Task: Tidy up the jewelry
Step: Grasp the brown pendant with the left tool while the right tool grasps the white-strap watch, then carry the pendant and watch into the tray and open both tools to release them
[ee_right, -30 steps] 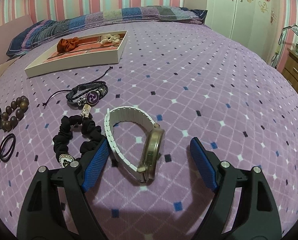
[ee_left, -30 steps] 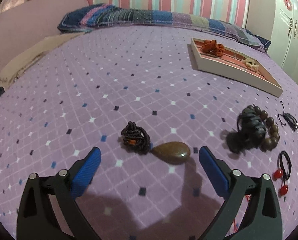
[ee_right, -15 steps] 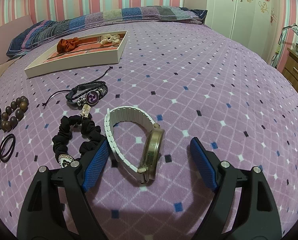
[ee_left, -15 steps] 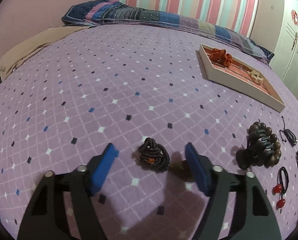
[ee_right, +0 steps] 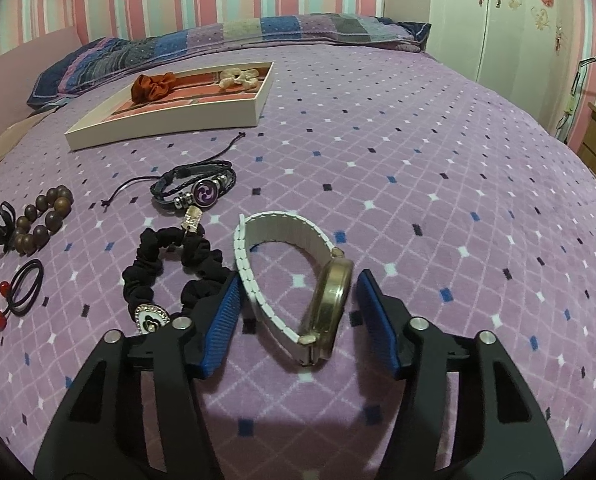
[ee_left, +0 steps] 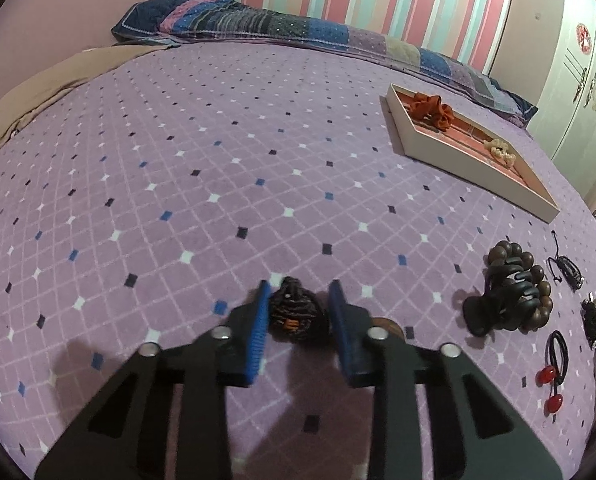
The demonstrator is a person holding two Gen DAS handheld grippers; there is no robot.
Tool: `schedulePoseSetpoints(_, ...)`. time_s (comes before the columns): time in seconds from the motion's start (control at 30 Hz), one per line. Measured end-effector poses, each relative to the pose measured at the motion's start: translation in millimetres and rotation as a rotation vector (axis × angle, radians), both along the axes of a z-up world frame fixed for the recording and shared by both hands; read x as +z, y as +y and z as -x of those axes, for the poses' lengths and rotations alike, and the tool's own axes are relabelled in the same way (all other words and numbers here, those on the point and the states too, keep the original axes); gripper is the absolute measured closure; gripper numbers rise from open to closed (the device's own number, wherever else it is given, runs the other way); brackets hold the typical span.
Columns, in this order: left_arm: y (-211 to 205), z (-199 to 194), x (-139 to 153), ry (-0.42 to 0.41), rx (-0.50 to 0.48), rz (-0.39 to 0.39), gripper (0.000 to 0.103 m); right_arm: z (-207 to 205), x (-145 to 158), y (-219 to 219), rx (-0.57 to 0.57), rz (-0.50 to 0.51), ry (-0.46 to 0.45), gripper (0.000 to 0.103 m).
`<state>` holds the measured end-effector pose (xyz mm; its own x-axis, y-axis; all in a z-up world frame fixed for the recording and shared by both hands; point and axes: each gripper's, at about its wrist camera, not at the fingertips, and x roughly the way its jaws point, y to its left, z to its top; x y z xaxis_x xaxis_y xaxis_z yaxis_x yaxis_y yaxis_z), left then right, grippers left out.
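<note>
On the purple bedspread, my left gripper [ee_left: 300, 292] has its jaws closing, and the blue pads [ee_left: 257, 332] touch both sides of the necklace's dark coiled cord bundle [ee_left: 295, 316]. Its brown pendant [ee_left: 386, 325] peeks out behind the right finger. My right gripper [ee_right: 299, 276] is also closing, with a white-banded gold watch [ee_right: 332, 304] lying between its pads. A thin gap shows beside the watch case. The white tray [ee_left: 458, 160] [ee_right: 161, 126] at the back holds an orange scrunchie [ee_right: 153, 86] and a cream one [ee_right: 239, 78].
Between the grippers lie a wooden bead bracelet [ee_right: 45, 216] with a black claw clip [ee_left: 498, 304], a black scrunchie [ee_right: 165, 268], a leather bracelet with purple charm [ee_right: 195, 184] and a hair tie with red beads [ee_left: 556, 360]. Patchwork pillow [ee_left: 257, 20] and wardrobe [ee_right: 498, 20] stand behind.
My left gripper moved forward over the cord bundle and narrowed from wide open to touching it, hiding most of the pendant. The right gripper's jaws narrowed around the watch without shifting.
</note>
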<state>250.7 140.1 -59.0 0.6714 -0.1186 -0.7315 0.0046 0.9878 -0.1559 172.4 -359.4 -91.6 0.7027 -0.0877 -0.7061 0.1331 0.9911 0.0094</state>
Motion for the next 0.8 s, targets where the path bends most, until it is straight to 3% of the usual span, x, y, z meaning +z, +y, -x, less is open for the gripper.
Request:
schedulePoseSetpoints(0.17, -7.4, 4.6, 1.2, -0.011, -0.001, -0.051, 0.077, 0.3, 0.0, -1.2, 0.007, -0.015, -0.002, 0.053)
schedulePoseSetpoints(0.4, -16.5, 6.4, 3.0, -0.026, 0.005, -0.113, 0.078, 2.0, 1.8, -1.3, 0.026, -0.035, -0.011, 0.075)
schedulePoseSetpoints(0.53, -25.1, 12.9, 9.1, -0.056, -0.004, -0.147, 0.078, 3.8, 5.2, -1.5, 0.028, -0.042, -0.015, 0.082)
schedulePoseSetpoints(0.8, -32.1, 18.0, 28.2, -0.107, -0.016, -0.128, 0.079, 3.5, 15.2, -4.9, 0.019, -0.023, -0.029, 0.084)
